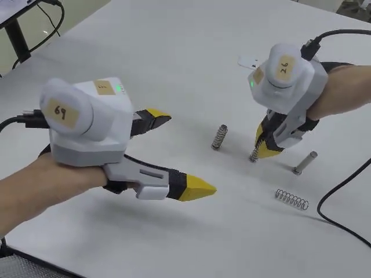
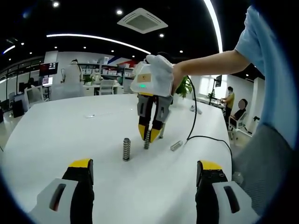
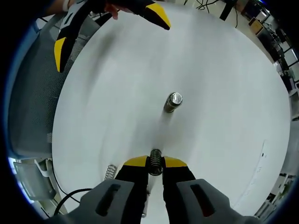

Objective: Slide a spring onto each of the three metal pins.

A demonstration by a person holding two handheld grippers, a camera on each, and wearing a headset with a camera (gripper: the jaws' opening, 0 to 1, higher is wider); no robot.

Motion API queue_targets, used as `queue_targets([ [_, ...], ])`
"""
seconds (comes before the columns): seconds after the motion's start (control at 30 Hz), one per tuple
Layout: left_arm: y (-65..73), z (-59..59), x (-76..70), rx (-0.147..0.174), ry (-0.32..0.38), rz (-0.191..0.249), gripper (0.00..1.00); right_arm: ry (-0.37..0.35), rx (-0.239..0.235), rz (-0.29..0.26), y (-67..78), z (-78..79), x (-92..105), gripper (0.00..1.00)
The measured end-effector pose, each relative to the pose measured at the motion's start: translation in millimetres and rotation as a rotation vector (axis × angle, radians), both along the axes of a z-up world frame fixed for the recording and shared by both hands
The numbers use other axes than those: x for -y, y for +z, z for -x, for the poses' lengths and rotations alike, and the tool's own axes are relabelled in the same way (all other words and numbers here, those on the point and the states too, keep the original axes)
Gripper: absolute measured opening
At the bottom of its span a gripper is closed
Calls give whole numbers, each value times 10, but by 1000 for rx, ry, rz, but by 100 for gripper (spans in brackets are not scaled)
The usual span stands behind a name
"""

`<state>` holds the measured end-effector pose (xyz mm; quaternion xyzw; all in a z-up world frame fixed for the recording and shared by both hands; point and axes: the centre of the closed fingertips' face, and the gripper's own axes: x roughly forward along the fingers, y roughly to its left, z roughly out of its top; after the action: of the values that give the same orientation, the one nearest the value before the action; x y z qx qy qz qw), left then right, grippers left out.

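Springs number three on the white table (image 1: 174, 52). One spring (image 1: 254, 153) stands on end, clamped between the closed yellow tips of the right gripper (image 1: 265, 147). That gripper points steeply down, its tips at the tabletop. The person's right forearm (image 1: 342, 87) reaches in from the right edge, with the hand wrapped round the gripper's body. From the right gripper view, looking straight down the coil, I cannot tell whether a pin sits inside it.

Just beside it, toward the left gripper, a standing pin (image 1: 219, 137) is upright on the table. A second spring appears to be wound round it, and its shiny top shows in the right gripper view. A bare pin (image 1: 305, 163) lies flat on the other side of the right gripper, apart from its tips. A loose spring (image 1: 291, 199) lies on its side near that pin, closer to the person. A black cable (image 1: 342, 188) curves across the table past both.

The left gripper (image 1: 178, 150) hangs over the table well apart from the pins. It is held roughly level and aimed at them, its two jaws spread wide with nothing between. The left forearm (image 1: 35, 191) comes in from the lower left corner.
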<state>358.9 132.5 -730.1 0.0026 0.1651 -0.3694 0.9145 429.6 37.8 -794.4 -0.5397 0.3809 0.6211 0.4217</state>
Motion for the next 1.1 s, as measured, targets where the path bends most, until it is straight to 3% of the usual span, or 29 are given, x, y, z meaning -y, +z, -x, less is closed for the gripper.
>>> queue_targets([
  [0.7,2,14,4,0,-1,1,89,-25,1,-10,-33,-21,-23,10],
  [0.9,0,14,8,0,-2,1,89,-48,-12,-38,-6,4,-44,22],
  [1.1,-8,17,20,-1,-5,1,89,-87,-28,-113,36,40,-94,47],
])
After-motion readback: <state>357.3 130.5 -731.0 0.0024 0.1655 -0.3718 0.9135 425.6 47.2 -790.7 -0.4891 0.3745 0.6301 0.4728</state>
